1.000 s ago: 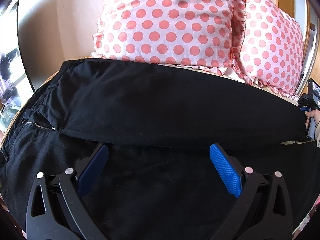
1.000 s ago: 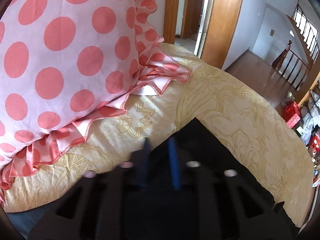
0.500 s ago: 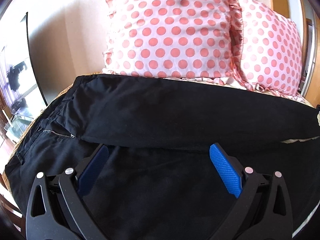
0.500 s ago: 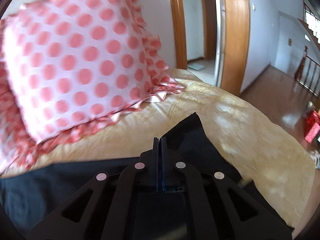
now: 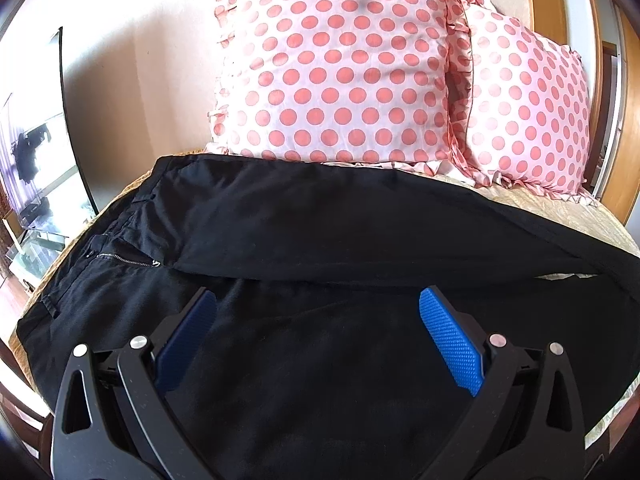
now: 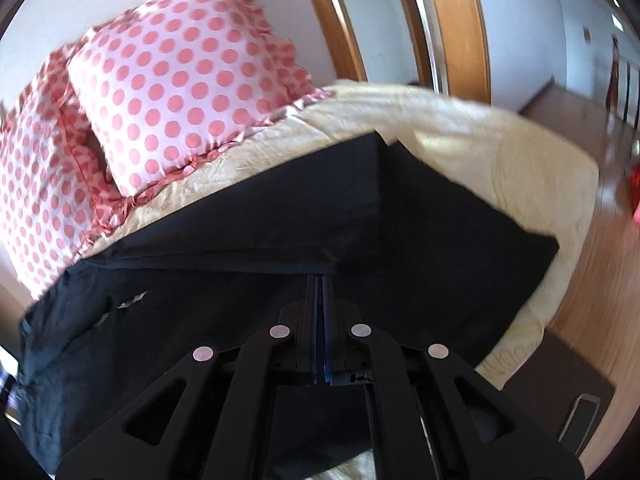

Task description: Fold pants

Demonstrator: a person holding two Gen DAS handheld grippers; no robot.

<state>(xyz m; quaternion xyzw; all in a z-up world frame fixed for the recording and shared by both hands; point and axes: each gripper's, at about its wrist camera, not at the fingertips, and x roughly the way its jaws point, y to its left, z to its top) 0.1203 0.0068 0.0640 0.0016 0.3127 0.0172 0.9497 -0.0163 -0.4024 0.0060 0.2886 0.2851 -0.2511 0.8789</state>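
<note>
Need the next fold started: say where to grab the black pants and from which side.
Grip the black pants at the leg cuffs, coming in from the bed's open side. The hem edges lie stacked and flat there, easiest to pinch and carry toward the waistband.

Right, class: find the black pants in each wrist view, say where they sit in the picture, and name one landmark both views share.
Left wrist view: the black pants stretch across the middle and lower picture, waistband at left.
Right wrist view: the black pants fill the centre and lower left, leg ends toward the right.
Shared landmark: the polka-dot pillow behind the pants.
</note>
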